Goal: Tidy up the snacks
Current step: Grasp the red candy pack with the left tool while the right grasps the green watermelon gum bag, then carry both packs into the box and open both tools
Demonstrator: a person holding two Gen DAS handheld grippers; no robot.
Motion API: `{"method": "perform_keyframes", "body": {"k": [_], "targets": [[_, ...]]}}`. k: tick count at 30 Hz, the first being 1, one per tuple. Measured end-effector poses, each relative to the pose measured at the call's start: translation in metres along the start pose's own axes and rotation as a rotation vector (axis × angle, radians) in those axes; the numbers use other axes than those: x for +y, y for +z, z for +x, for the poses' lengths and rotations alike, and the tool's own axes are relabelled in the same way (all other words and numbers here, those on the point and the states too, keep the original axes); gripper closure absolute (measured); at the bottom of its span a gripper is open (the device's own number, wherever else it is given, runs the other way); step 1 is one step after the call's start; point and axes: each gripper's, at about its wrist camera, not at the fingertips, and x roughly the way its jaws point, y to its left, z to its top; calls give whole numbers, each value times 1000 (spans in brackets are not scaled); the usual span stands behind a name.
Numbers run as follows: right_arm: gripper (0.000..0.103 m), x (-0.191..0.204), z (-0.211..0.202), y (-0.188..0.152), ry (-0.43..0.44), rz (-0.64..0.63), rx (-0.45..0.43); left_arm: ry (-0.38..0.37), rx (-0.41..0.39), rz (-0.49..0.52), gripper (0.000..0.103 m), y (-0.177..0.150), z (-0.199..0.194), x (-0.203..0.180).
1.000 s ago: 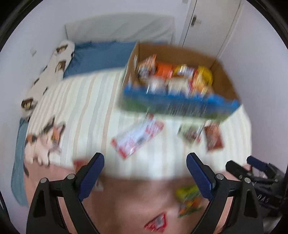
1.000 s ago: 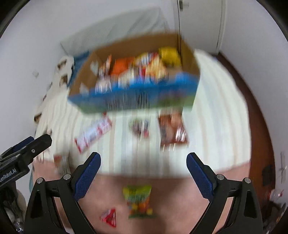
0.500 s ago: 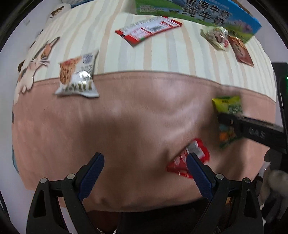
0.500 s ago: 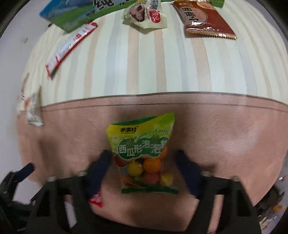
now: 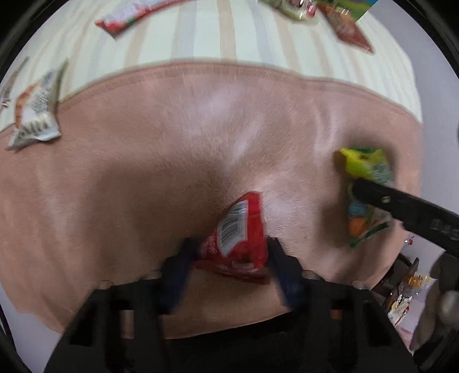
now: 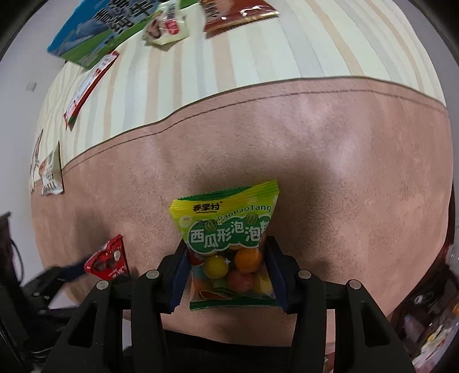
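Observation:
My left gripper [image 5: 231,252] is shut on a small red snack packet [image 5: 238,235] with a barcode, on the pink blanket [image 5: 143,172]. The packet also shows in the right wrist view [image 6: 107,258]. My right gripper [image 6: 226,266] is shut on a green and yellow bag of round candies [image 6: 229,238], also on the pink blanket. That bag shows in the left wrist view [image 5: 364,169] with a right finger [image 5: 401,203] across it.
On the striped sheet [image 6: 258,57] lie a long red and white packet [image 6: 89,83], a white packet [image 6: 166,28], a brown packet [image 6: 235,14] and a silver packet [image 5: 34,114]. The blue and green box [image 6: 97,34] stands at the far left.
Both grippers dropped from looking at the box down to the blanket and closed: the left on the red packet, the right on the candy bag.

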Motion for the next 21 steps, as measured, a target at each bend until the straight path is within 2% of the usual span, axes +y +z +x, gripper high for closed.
{"method": "perform_keyframes", "body": {"k": [4,6,8,9,15,21], "targets": [[43,-1,1,2,-1,14,2,-9,-2,-36,57,-2,6,-2],[43,9,7,4,-23,-11,-3,-3,-6,-45,57,-3,4,-2],[50,16,10,1,-52,-44,-25,0,-10,-58,59,-4,0,1],[51,18,10,-1,-51,-57,-34,-3,-15,-67,59,-10,-3,1],[51,12,-3,-7,23,-13,-46,-21,-53,-83,61,-9,-28,-6],[51,17,-27,0,94,-8,-63,-93,-119,-101,61,10,-70,-16]]}}
